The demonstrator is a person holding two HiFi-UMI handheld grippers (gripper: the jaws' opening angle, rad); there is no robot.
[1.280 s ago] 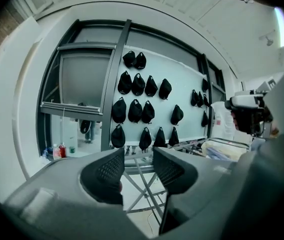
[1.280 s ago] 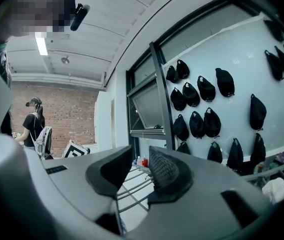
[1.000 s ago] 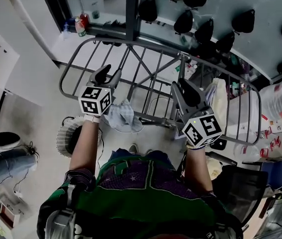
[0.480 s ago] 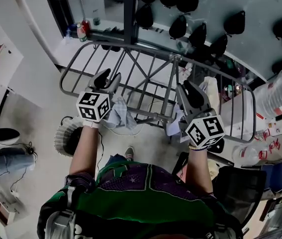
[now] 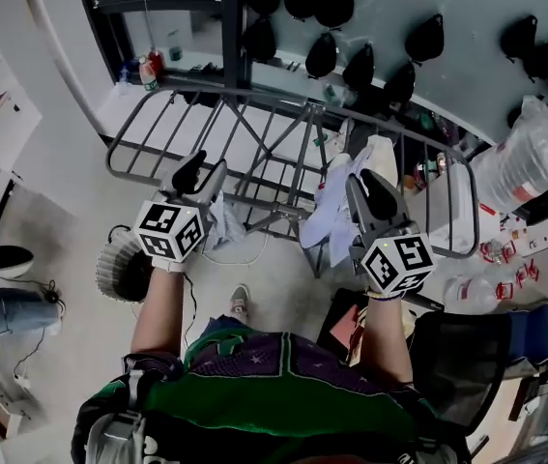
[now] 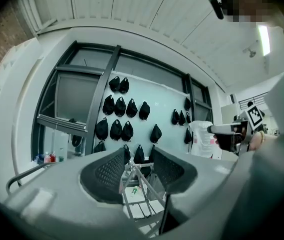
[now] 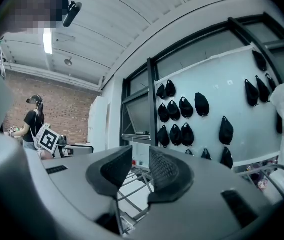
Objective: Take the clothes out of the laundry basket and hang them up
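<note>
**Grippers lower in view, white garment now out at the right gripper's left**

Head view: since a second ago both grippers sit lower in the picture. The white garment (image 5: pixel 330 222) then showed only to the right of the right gripper (image 5: pixel 362 187). It now also drapes from the grey drying rack (image 5: pixel 254 129) just at that gripper's left. Whether it touches the gripper I cannot tell. A grey cloth (image 5: pixel 223 228) hangs off the rack's near rail just beside the left gripper (image 5: pixel 204 165). The round white laundry basket (image 5: pixel 117 269) stands on the floor under the left forearm, and what is in it is hidden.

Left gripper view: the jaws stand well apart with nothing between them, only rack rails showing through the gap. The right gripper is off to the right, with the white garment just at its tip.

Right gripper view: the jaws are parted by a narrower gap, also empty, with rack rails beyond.

Handling, as a judgement: both cloths look light, limp and easy to crease, so they will sag and slide off a smooth rail if hung unevenly. Pinching a hem or a corner fold, not a bunched middle, should let the piece be spread along a rail. The thin fabric calls for the jaws to close fully.
</note>
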